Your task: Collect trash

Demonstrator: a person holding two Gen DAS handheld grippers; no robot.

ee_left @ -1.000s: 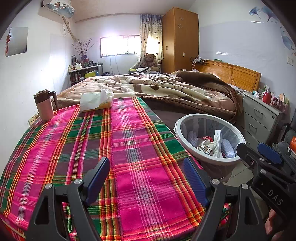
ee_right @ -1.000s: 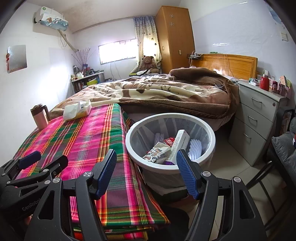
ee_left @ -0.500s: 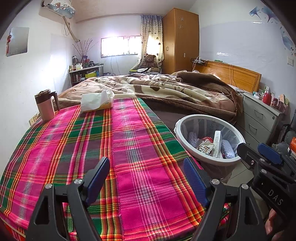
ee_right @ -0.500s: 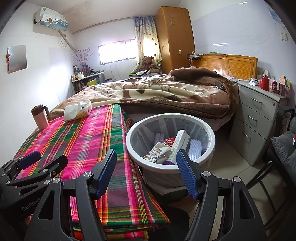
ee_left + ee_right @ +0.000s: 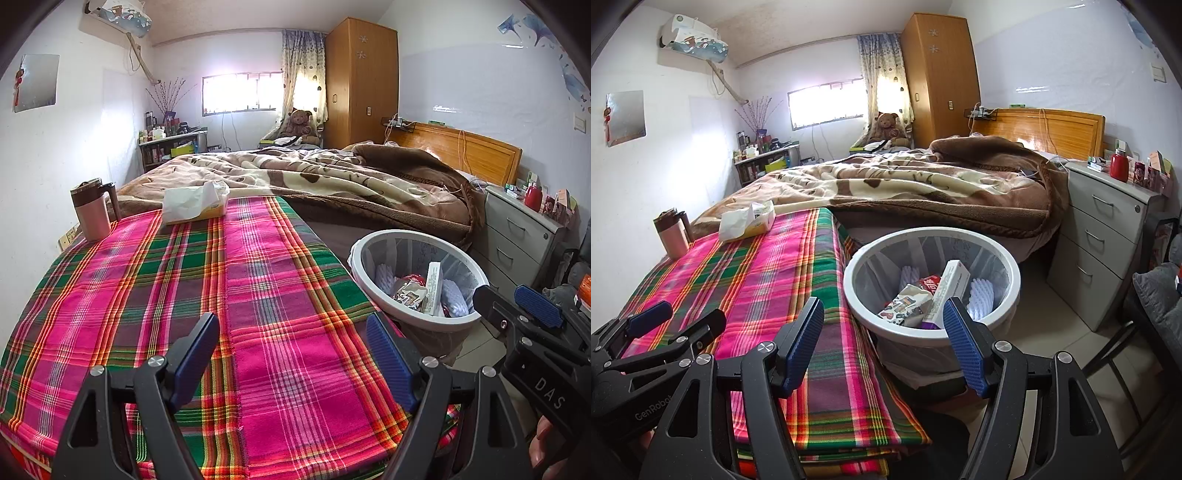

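Observation:
A white waste basket (image 5: 932,284) (image 5: 415,273) stands on the floor beside the table, lined with a clear bag. Inside it lie a long white carton (image 5: 947,293), a printed wrapper (image 5: 907,304), a red wrapper (image 5: 929,284) and white padded pieces (image 5: 980,295). My right gripper (image 5: 882,343) hovers open and empty at the table's near corner, just before the basket. My left gripper (image 5: 293,360) hovers open and empty over the plaid tablecloth (image 5: 207,291). Each gripper shows at the edge of the other's view: the right gripper (image 5: 517,304), the left gripper (image 5: 676,323).
A tissue pack (image 5: 195,203) and a pink lidded mug (image 5: 92,214) stand at the table's far end. Behind the table is a bed with a brown blanket (image 5: 351,184). A grey drawer unit (image 5: 1108,236) stands right of the basket, a dark chair (image 5: 1156,295) at far right.

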